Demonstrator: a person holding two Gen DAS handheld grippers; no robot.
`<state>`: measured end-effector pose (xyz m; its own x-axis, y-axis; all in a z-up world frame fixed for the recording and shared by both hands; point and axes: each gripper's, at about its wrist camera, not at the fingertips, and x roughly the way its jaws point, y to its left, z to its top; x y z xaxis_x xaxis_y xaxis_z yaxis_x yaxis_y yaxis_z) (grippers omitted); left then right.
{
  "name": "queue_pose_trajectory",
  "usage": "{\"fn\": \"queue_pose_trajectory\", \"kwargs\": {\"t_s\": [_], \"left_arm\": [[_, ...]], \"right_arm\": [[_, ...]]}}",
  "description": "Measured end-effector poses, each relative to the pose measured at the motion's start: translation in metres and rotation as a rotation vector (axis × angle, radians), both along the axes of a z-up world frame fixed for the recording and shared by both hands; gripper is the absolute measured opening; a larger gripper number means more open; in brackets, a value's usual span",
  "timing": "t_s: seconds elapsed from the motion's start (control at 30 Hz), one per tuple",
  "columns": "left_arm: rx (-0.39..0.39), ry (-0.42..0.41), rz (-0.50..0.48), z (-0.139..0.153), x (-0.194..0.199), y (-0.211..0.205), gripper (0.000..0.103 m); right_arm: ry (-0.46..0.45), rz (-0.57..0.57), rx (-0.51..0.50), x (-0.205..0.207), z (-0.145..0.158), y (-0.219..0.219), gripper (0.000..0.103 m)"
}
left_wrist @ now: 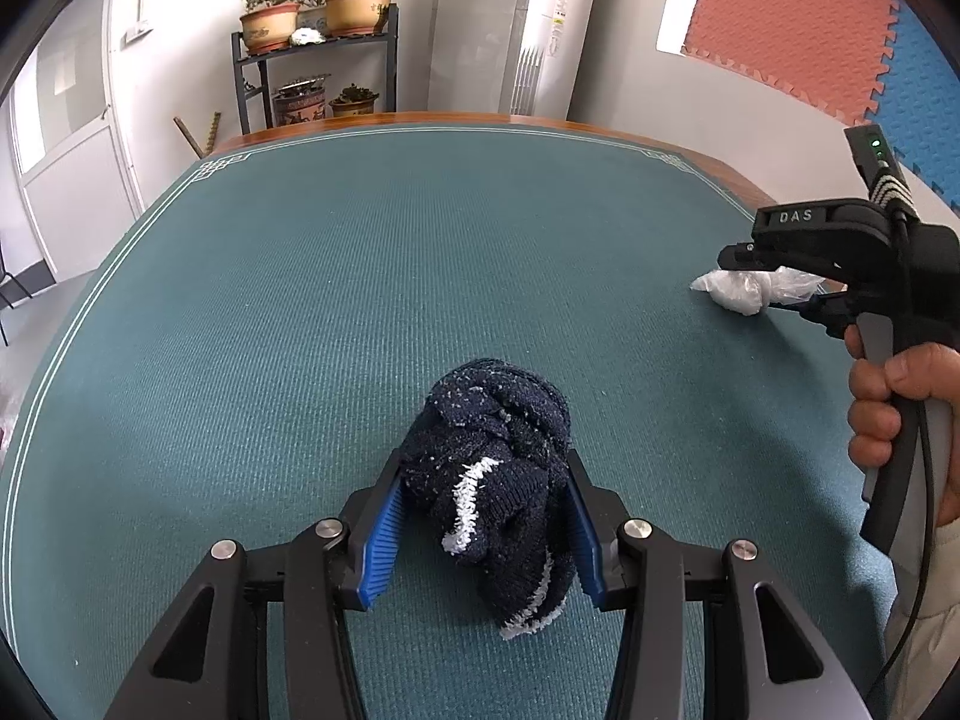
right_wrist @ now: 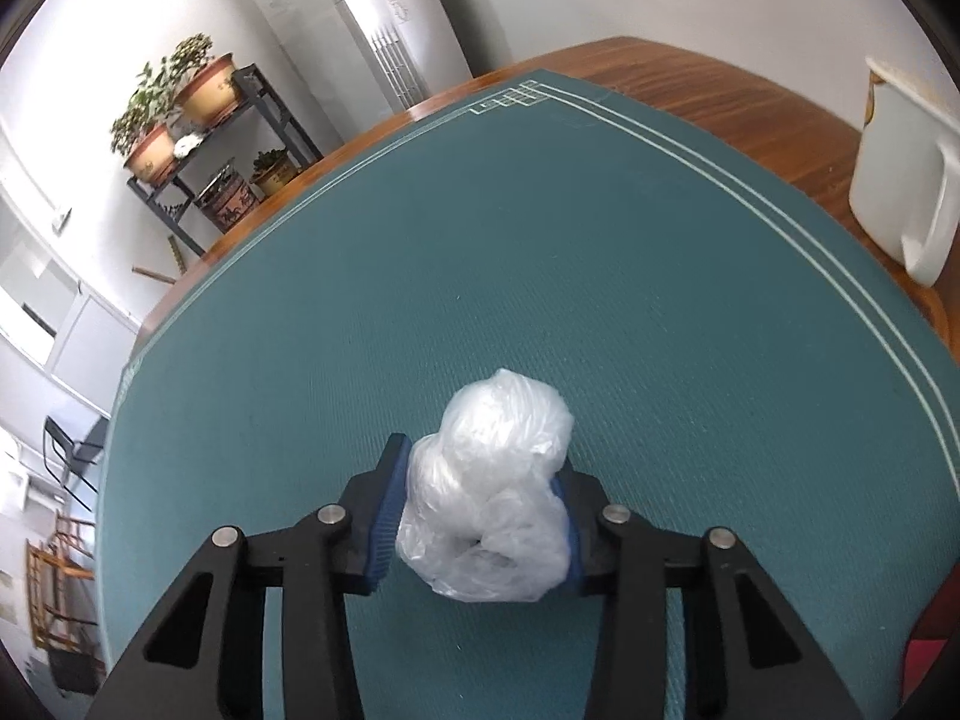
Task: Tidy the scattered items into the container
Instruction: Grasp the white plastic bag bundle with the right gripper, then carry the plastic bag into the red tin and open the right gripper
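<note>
Left wrist view: the left gripper [left_wrist: 483, 531] points down at the green table mat [left_wrist: 300, 300], its blue pads [left_wrist: 381, 546] pressed against both flanks of a dark navy sock bundle [left_wrist: 492, 480] with white stripes. The bundle lies on the mat between the fingers, long axis running away from the camera, its rounded end pointing toward the far edge. Only this view shows the right gripper [left_wrist: 798, 282] from outside: at the right edge a hand [left_wrist: 894, 402] wraps its handle, the tool's nose tilted down to the left over a crumpled clear plastic bag [left_wrist: 744, 291]. Right wrist view: the same tool is seen along its fingers, pads [right_wrist: 387, 516] clamped on the plastic bag's sides; the bag rests on the mat, a lumpy wad rising slightly toward the far side, no clear long axis. Only this view shows a white container [right_wrist: 900, 180] with a handle, standing upright on the wooden table edge [right_wrist: 690, 78] at far right, well apart from the bag.
</note>
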<state>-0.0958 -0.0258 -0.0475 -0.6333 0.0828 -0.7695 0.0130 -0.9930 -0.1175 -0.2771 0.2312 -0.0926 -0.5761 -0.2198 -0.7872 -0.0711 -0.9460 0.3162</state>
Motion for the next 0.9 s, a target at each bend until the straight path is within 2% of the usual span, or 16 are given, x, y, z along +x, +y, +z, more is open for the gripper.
{"fn": "queue_pose_trajectory", "kwargs": {"t_s": [0.27, 0.47, 0.63, 0.8, 0.9], "left_arm": [[-0.003, 0.001, 0.003, 0.001, 0.000, 0.003, 0.049], [0.002, 0.015, -0.040, 0.006, 0.007, 0.016, 0.049], [0.004, 0.046, -0.082, 0.017, 0.015, 0.027, 0.049], [0.016, 0.050, -0.128, 0.024, 0.023, 0.041, 0.049], [0.020, 0.053, -0.154, 0.027, 0.030, 0.049, 0.049]], "right_arm": [[0.053, 0.010, 0.018, 0.044, 0.017, 0.010, 0.044], [0.132, 0.004, 0.023, 0.101, 0.042, 0.031, 0.044], [0.209, -0.038, 0.023, 0.153, 0.066, 0.072, 0.044], [0.276, -0.125, 0.085, 0.216, 0.087, 0.130, 0.044], [0.282, -0.194, 0.119, 0.252, 0.092, 0.168, 0.045]]}}
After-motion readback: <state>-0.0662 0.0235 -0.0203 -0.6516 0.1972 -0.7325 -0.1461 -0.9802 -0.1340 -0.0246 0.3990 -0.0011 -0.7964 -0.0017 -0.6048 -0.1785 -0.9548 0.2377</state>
